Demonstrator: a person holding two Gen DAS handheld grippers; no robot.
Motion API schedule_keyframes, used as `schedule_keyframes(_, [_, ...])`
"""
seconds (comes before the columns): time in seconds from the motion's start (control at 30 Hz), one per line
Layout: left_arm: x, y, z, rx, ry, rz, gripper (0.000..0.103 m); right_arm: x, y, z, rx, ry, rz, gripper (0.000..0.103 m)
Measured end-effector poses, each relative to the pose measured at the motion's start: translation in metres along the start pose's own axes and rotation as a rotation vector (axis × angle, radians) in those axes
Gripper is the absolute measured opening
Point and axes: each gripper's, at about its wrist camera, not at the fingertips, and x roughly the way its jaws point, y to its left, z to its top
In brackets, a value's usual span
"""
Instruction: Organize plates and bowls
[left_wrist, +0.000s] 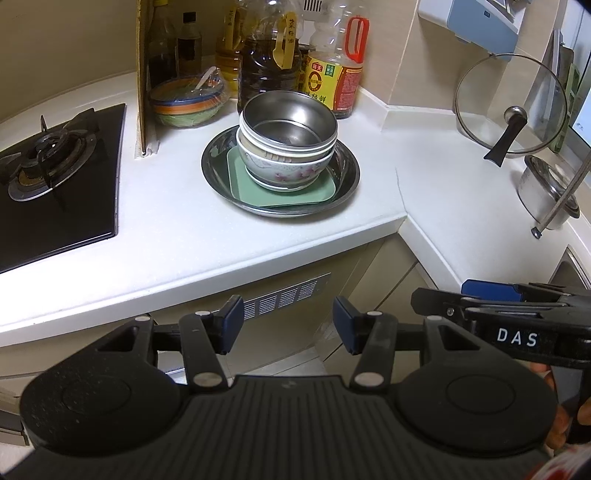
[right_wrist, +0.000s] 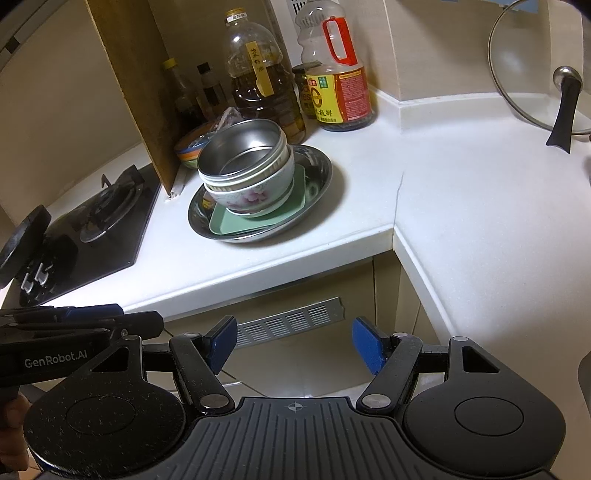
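A stack stands on the white counter (left_wrist: 258, 243): a wide steel plate (left_wrist: 218, 173) at the bottom, a green square plate (left_wrist: 291, 194) on it, a flowered ceramic bowl (left_wrist: 284, 171), then a steel bowl (left_wrist: 291, 123) on top. The same stack shows in the right wrist view, with the steel bowl (right_wrist: 243, 147), flowered bowl (right_wrist: 255, 195), green plate (right_wrist: 255, 221) and steel plate (right_wrist: 317, 173). My left gripper (left_wrist: 288, 325) is open and empty, in front of the counter edge and well short of the stack. My right gripper (right_wrist: 293, 345) is open and empty too, also below the counter edge.
A gas hob (left_wrist: 55, 173) lies left of the stack. Oil and sauce bottles (left_wrist: 340, 77), a striped covered bowl (left_wrist: 188, 99) and a cardboard sheet (left_wrist: 146, 74) stand behind it. A glass lid (left_wrist: 511, 103) and a steel pot (left_wrist: 546, 192) are at the right.
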Motion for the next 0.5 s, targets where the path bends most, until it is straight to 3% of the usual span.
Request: schedule_keyframes(0.5, [0.0026,-0.0005,0.0028,0.0,0.001,-0.001,0.05,0.0014,-0.0005,0.0024,0.0,0.001,0.0,0.069])
